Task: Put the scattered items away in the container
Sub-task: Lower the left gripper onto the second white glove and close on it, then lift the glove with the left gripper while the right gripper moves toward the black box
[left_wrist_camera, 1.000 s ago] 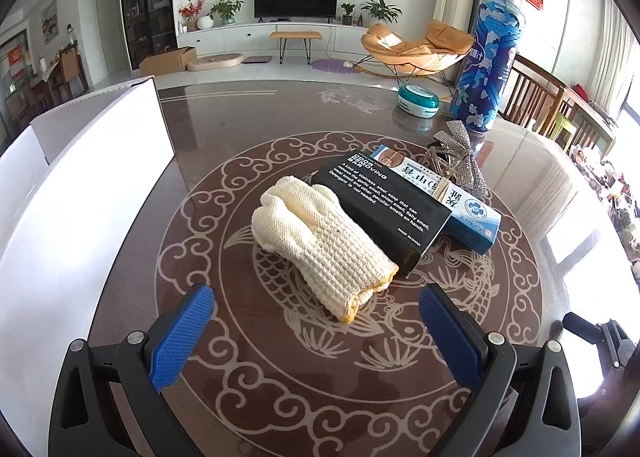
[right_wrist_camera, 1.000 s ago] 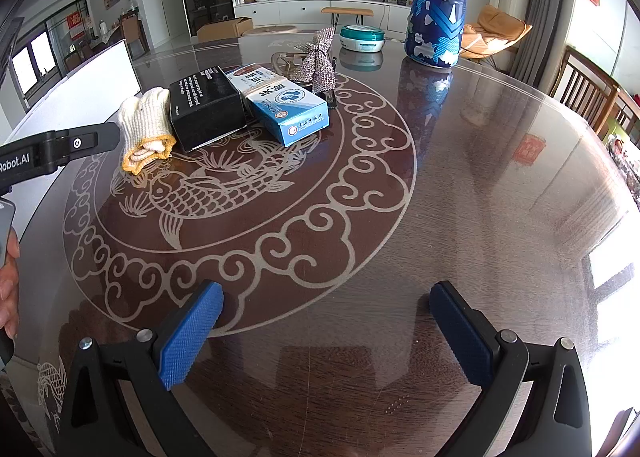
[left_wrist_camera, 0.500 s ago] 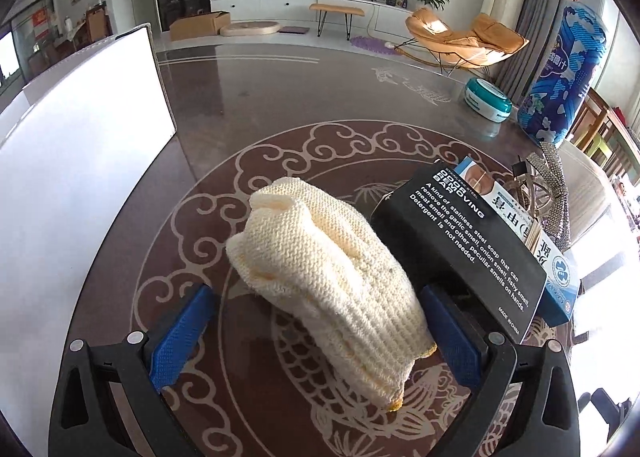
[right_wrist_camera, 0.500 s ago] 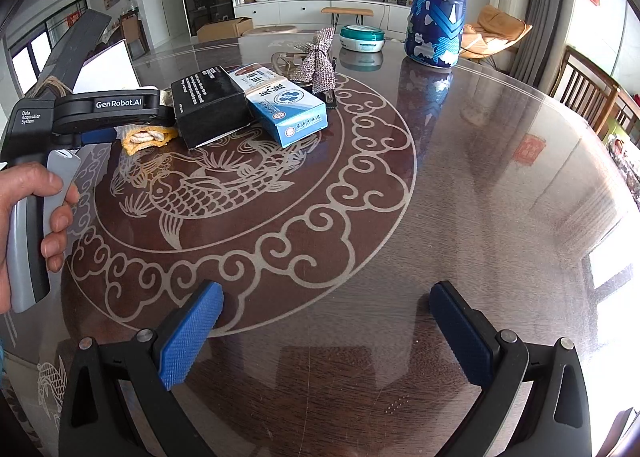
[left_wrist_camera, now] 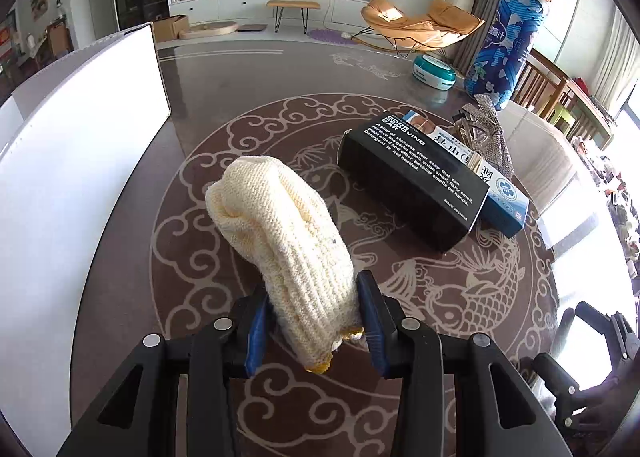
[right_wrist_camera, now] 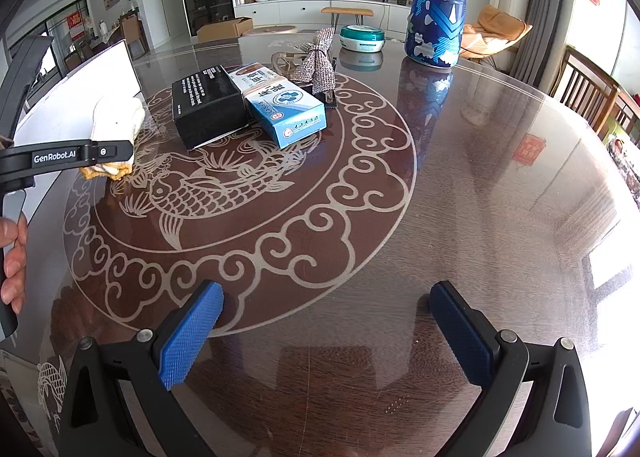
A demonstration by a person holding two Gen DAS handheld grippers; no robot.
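The white box (left_wrist_camera: 80,161) stands at the left of the counter (left_wrist_camera: 248,73). Next, the left tool (left_wrist_camera: 312,317) is closing, its 2 pads squeezing the cream glove (left_wrist_camera: 280,233). The black box (left_wrist_camera: 412,181) lies further right. The right tool (right_wrist_camera: 324,329) hangs open, holding nothing.

Left gripper (left_wrist_camera: 316,321): black moulded frame with triangular cut-outs, silver round screw heads along the arms, and two blue pads with a fine knurled texture. Right gripper (right_wrist_camera: 326,321): the same build, with black arms, silver screws and blue cross-hatched pads (right_wrist_camera: 188,337). Seen from the right camera, the left gripper's black side bar carried white "GenRobot.AI" lettering and a small round mark above a grey handle.
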